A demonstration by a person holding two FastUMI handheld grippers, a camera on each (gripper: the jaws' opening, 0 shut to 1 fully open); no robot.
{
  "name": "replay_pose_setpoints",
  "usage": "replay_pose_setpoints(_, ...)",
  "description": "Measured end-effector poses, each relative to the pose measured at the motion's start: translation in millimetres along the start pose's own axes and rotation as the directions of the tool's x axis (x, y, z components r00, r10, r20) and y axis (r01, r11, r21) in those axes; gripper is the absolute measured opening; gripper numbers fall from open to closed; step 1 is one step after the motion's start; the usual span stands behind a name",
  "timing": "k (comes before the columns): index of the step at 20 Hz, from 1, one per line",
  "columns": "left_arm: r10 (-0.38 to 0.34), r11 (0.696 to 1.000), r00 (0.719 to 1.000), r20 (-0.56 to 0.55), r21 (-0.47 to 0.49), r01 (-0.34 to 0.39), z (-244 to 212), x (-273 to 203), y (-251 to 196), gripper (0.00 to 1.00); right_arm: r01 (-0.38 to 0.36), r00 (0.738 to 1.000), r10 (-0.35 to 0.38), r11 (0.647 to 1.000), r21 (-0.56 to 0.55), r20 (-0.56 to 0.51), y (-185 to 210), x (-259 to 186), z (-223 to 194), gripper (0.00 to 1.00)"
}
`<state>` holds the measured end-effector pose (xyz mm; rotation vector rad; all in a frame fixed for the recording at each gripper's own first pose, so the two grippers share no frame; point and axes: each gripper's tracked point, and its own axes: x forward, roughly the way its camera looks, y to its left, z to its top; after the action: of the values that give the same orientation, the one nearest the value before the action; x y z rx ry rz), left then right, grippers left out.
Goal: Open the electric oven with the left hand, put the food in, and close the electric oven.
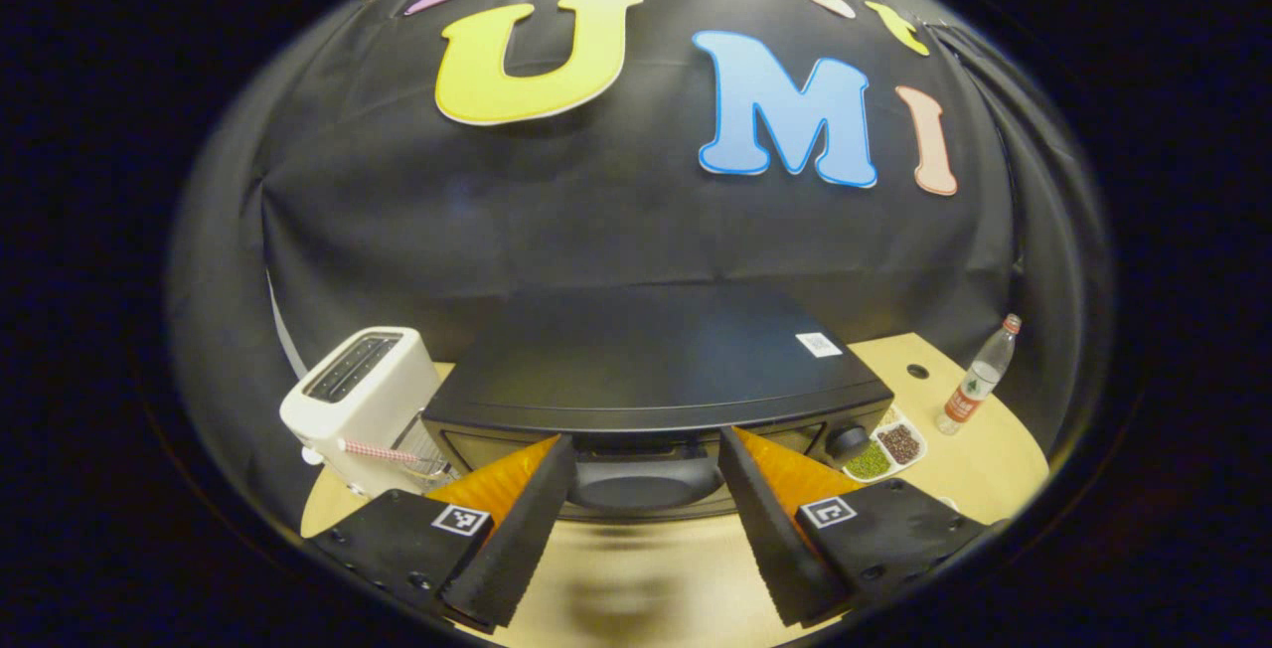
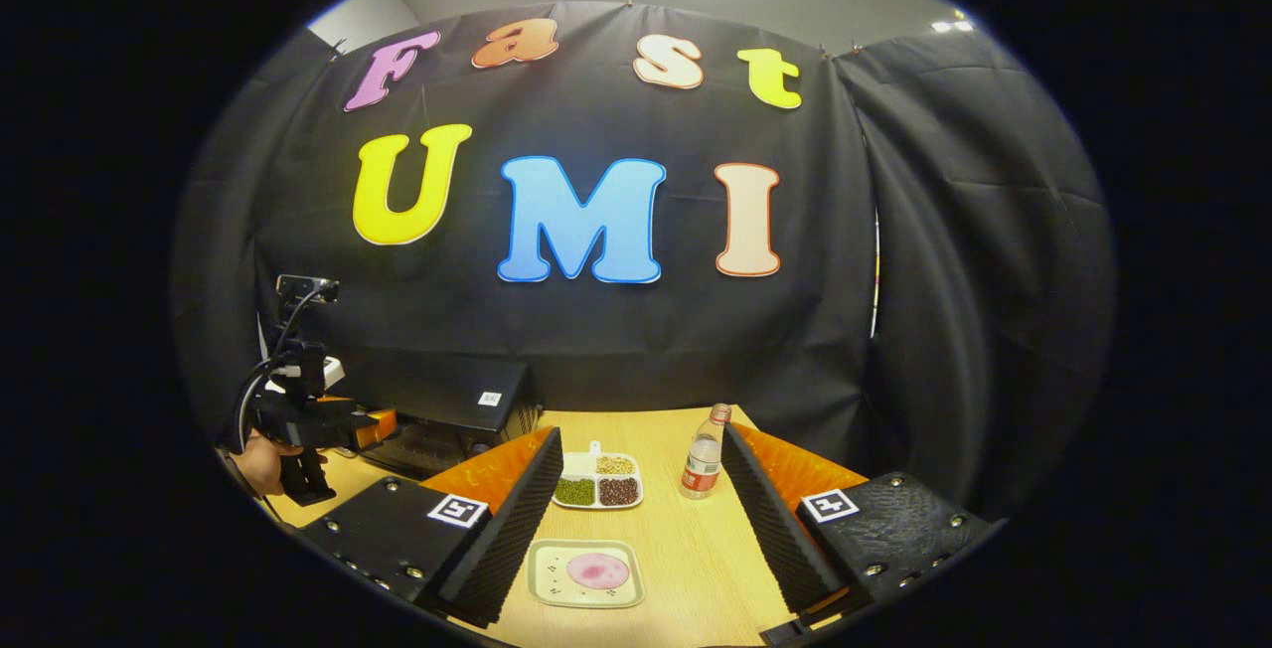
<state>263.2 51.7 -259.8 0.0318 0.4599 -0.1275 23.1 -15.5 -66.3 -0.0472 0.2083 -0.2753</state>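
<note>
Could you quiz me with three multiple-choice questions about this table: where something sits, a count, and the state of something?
1. Where is the toaster?
A. left of the oven, seen in the left gripper view
B. on top of the oven
C. beside the bottle

2. How many compartments has the divided dish?
A. two
B. three
C. five

3. How is the right gripper?
A. shut on the bottle
B. shut on the plate
C. open, holding nothing

Answers: 1 A, it stands at the left end of the oven. 2 B, three fillings show. 3 C, its fingers stand wide apart over the plate.
</note>
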Motion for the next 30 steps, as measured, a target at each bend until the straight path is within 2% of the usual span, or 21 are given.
replay_pose_setpoints(1,0.004,1.000,1.000,-0.008,0.000,-0.004,-2,4,2,1.00,0.003,1.000,-0.003,1.000,-0.002,-0.002,0,0,-1,0.99)
replay_pose_setpoints(2,0.004,1.000,1.000,0.014,0.013,-0.005,3,8,3,0.92,0.004,1.000,-0.004,1.000,-0.004,-0.004,1,1,-1,0.99)
replay_pose_setpoints(4,0.007,1.000,1.000,0.005,0.023,-0.007,2,13,6,0.98,0.003,1.000,-0.003,1.000,-0.007,-0.011,3,2,-3,0.99)
replay_pose_setpoints(6,0.014,1.000,1.000,0.003,0.018,-0.014,1,16,7,0.98,-0.003,1.000,0.003,1.000,-0.006,-0.019,8,5,-5,0.99)
replay_pose_setpoints(7,0.015,1.000,1.000,0.003,0.025,-0.015,1,17,6,0.95,-0.007,1.000,0.007,1.000,-0.004,-0.020,10,5,-5,0.99)
replay_pose_setpoints(10,0.011,1.000,1.000,-0.006,0.008,-0.011,-1,13,7,1.00,-0.031,0.999,0.030,1.000,-0.004,-0.015,18,6,-3,0.99)
replay_pose_setpoints(13,0.012,1.000,1.000,-0.009,0.019,-0.012,-7,3,5,0.98,-0.047,0.999,0.047,0.999,-0.003,-0.012,22,8,-2,0.99)
replay_pose_setpoints(21,0.016,0.999,0.999,-0.035,0.039,-0.015,-53,-38,0,1.00,-0.077,0.997,0.077,0.997,0.009,-0.031,21,4,-11,0.99)
replay_pose_setpoints(25,0.024,0.998,0.998,-0.063,0.060,-0.020,-81,-51,-2,0.98,-0.097,0.995,0.097,0.995,0.010,-0.029,27,2,-10,0.99)
replay_pose_setpoints(27,0.027,0.998,0.997,-0.078,0.055,-0.023,-97,-56,-3,1.00,-0.102,0.994,0.102,0.995,0.005,-0.031,27,1,-11,0.99)
replay_pose_setpoints(30,0.016,0.999,0.993,-0.114,0.031,-0.013,-122,-61,-4,0.98,-0.108,0.993,0.108,0.994,0.001,-0.038,29,-3,-14,0.99)
